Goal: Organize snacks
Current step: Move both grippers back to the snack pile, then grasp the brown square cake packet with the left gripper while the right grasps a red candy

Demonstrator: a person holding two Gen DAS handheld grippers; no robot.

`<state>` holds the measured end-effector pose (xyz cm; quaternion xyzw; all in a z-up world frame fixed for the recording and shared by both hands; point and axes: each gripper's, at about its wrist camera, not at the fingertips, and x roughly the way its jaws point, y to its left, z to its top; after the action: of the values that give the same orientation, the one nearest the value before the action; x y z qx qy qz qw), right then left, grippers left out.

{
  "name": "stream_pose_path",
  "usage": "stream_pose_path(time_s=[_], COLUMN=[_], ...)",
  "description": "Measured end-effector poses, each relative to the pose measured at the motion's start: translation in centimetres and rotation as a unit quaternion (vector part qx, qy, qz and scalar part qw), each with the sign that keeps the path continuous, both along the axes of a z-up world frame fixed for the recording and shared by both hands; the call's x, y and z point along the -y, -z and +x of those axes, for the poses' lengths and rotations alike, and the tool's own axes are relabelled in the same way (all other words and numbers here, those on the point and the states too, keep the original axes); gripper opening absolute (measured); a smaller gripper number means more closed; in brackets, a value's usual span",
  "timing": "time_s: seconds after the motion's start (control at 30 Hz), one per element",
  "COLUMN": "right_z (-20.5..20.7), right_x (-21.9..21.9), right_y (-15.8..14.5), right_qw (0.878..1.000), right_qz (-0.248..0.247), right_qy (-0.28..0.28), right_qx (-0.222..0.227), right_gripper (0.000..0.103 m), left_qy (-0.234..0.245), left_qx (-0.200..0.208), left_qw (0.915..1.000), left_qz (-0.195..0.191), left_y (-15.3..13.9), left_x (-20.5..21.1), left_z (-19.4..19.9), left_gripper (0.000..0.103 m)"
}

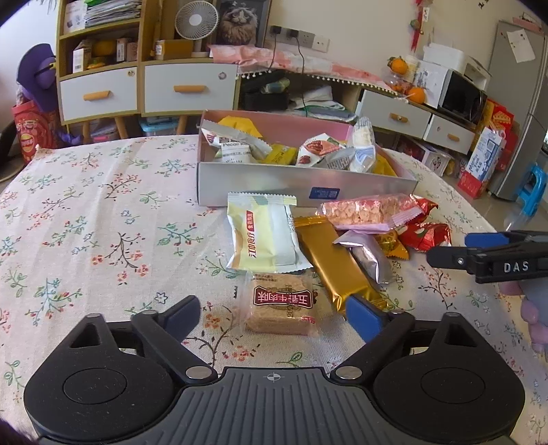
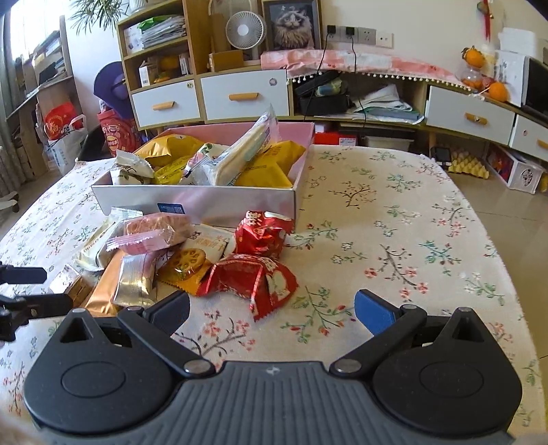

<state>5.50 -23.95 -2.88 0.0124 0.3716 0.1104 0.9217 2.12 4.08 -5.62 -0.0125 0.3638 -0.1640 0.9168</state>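
Observation:
A silver box with a pink inside (image 1: 301, 181) (image 2: 205, 202) stands on the floral table and holds several wrapped snacks. Loose snacks lie in front of it: a clear-wrapped brown wafer (image 1: 282, 304), a cream packet (image 1: 263, 236), a gold bar (image 1: 334, 260), a pink cereal bar (image 1: 370, 208) (image 2: 154, 229), a silver pack (image 2: 135, 280), red foil packets (image 2: 253, 277). My left gripper (image 1: 274, 315) is open, its jaws either side of the brown wafer. My right gripper (image 2: 272, 308) is open and empty, just short of the red packets; it also shows in the left wrist view (image 1: 486, 256).
The floral tablecloth (image 2: 394, 239) stretches to the right of the pile. Behind the table stand shelves with white drawers (image 1: 99, 96), a fan (image 2: 245, 29) and a long cabinet. A fridge (image 1: 524, 102) and blue stool (image 1: 532, 188) are at far right.

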Motion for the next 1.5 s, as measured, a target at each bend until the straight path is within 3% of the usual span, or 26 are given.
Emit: stream_pose_path(time_s=[0.3, 0.57, 0.8, 0.93, 1.13, 1.5], right_z=[1.2, 1.8, 1.8, 1.9, 1.9, 1.5], right_x=[-0.8, -1.0, -1.0, -1.0, -1.0, -0.6], right_y=[0.6, 0.6, 0.5, 0.2, -0.1, -1.1], right_qw=[1.000, 1.000, 1.000, 1.000, 1.000, 1.000], right_qz=[0.000, -0.003, -0.010, -0.006, -0.003, 0.009], right_qy=[-0.005, 0.003, 0.001, -0.008, -0.011, -0.016], right_qx=[-0.007, -0.013, -0.014, -0.016, -0.022, -0.012], right_gripper=[0.102, 0.092, 0.082, 0.065, 0.053, 0.050], left_qy=[0.015, 0.018, 0.017, 0.017, 0.019, 0.026], left_qx=[0.009, 0.017, 0.016, 0.015, 0.009, 0.016], left_qw=[0.9998, 0.9994, 0.9994, 0.9994, 0.9993, 0.9988], left_qz=[0.010, 0.022, 0.025, 0.026, 0.030, 0.039], left_y=[0.2, 0.0, -0.2, -0.3, -0.5, -1.6], left_x=[0.6, 0.9, 1.0, 0.9, 0.9, 1.2], left_z=[0.3, 0.4, 0.5, 0.4, 0.4, -0.3], left_gripper=[0.053, 0.044, 0.042, 0.041, 0.041, 0.040])
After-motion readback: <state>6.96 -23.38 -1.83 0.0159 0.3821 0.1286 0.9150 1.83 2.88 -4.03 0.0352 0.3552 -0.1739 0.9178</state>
